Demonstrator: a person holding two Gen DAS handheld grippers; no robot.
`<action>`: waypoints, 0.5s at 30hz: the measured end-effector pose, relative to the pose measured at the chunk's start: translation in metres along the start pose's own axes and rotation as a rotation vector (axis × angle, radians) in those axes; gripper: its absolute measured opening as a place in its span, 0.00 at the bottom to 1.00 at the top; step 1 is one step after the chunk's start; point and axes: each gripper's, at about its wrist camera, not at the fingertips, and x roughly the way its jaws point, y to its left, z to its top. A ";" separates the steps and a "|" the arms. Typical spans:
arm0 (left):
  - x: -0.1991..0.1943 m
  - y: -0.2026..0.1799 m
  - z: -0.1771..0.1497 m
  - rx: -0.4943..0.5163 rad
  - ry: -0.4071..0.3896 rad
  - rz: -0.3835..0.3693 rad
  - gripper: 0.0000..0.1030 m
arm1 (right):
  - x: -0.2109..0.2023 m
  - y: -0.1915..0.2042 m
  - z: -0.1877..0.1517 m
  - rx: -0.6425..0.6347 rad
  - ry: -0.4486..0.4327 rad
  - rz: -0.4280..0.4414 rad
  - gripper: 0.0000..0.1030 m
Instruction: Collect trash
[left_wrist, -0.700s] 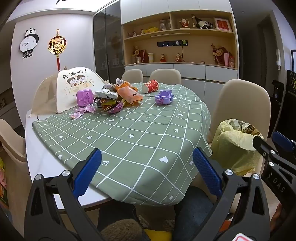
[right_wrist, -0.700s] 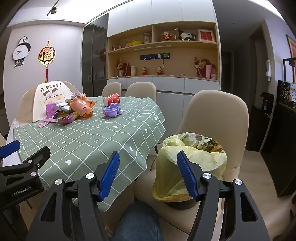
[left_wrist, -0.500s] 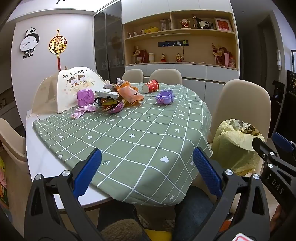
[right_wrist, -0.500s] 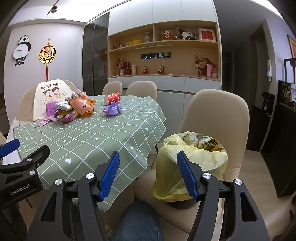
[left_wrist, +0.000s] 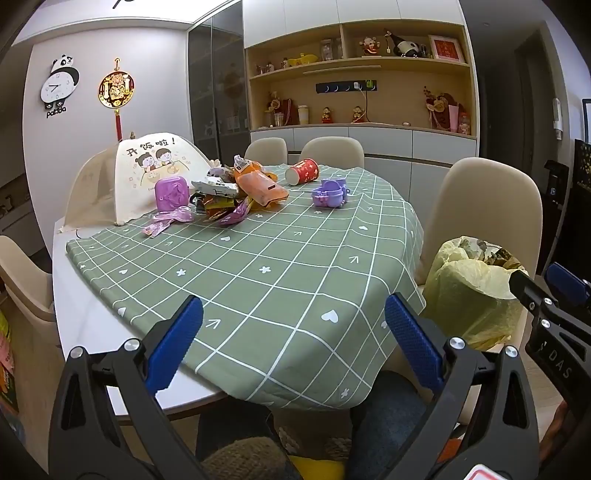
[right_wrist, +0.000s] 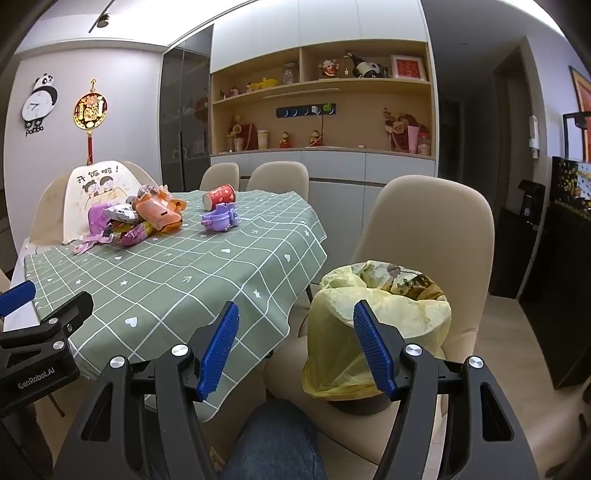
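Trash (left_wrist: 229, 195) is piled up at the far end of the table (left_wrist: 92, 325), well ahead of both tools: crumpled wrappers, an orange pouch (left_wrist: 260, 186) and a purple box (left_wrist: 170, 192) all touching each other. A red cup (left_wrist: 302, 171) lies on its side a bit right of the pile, and a purple tub (left_wrist: 328, 194) sits just in front of that cup.

Left tool (left_wrist: 293, 343) is wide open with nothing between its blue pads, hovering over the near edge of the green checked cloth (left_wrist: 258, 266). Right tool (right_wrist: 295, 347) is open and empty too, off the table's right side. Right past its right finger is the bin (right_wrist: 376, 332), lined with a yellow bag and sitting on a beige chair (right_wrist: 424, 229), already pretty full. A food cover (left_wrist: 147, 173) stands just left of the pile.
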 end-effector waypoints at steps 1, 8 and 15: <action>0.000 0.000 0.000 0.000 0.000 0.000 0.91 | 0.000 -0.001 0.000 0.000 0.001 0.000 0.59; 0.000 0.005 -0.002 0.002 0.001 0.000 0.91 | 0.000 0.000 0.000 -0.003 0.006 0.001 0.59; 0.000 0.003 -0.002 0.003 0.002 0.001 0.91 | 0.000 0.000 0.000 -0.001 0.007 0.001 0.59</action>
